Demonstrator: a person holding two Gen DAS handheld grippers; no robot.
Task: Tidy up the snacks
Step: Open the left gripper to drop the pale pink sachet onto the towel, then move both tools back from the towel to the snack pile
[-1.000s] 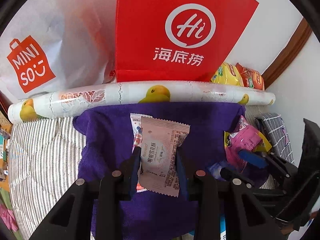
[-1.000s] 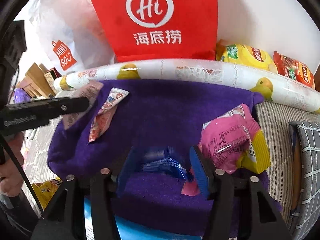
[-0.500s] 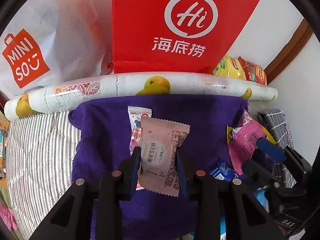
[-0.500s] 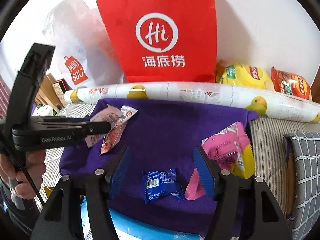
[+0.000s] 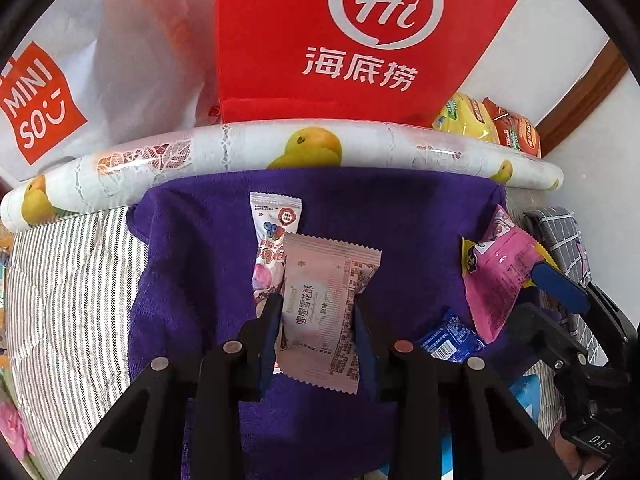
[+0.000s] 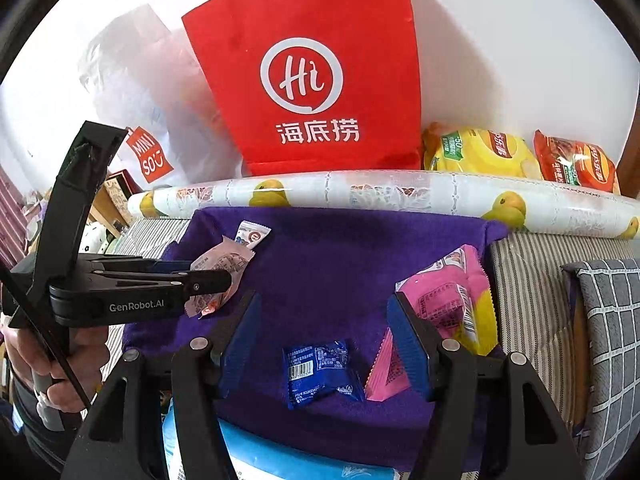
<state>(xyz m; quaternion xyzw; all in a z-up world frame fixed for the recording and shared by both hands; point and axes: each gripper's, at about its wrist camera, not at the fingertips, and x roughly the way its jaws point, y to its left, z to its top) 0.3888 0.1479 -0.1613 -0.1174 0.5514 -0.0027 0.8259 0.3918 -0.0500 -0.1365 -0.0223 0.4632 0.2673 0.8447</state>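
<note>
1. Left tool [image 5: 316,332] is clamped on a pale pink packet [image 5: 326,312]. The packet hangs lifted over the middle of the purple cloth [image 5: 192,264], long axis running away from the tool toward the far edge.
2. A white candy packet [image 5: 272,224] lies on the cloth just behind the held one, partly hidden by it. Its long axis also points to the far edge.
3. Right tool [image 6: 324,340] has its jaws wide apart and holds nothing. It hangs over the near edge of the cloth.
4. A blue packet [image 6: 318,372] lies on the cloth straight ahead of the right tool, between the lines of its two fingers, long axis roughly across the gap. The right tool is the nearer one, so a drop and a close looks like the next move.
5. A bright pink packet [image 6: 444,296] with a yellow one under it sits at the cloth's right edge, close by the right finger. Its corner lies near the blue packet and could get pinched along with it.
6. Behind the cloth: a rolled fruit-print sheet [image 6: 400,192], a red bag [image 6: 320,80], a white bag [image 5: 60,92], and chip bags [image 6: 480,152] at the far right.
</note>
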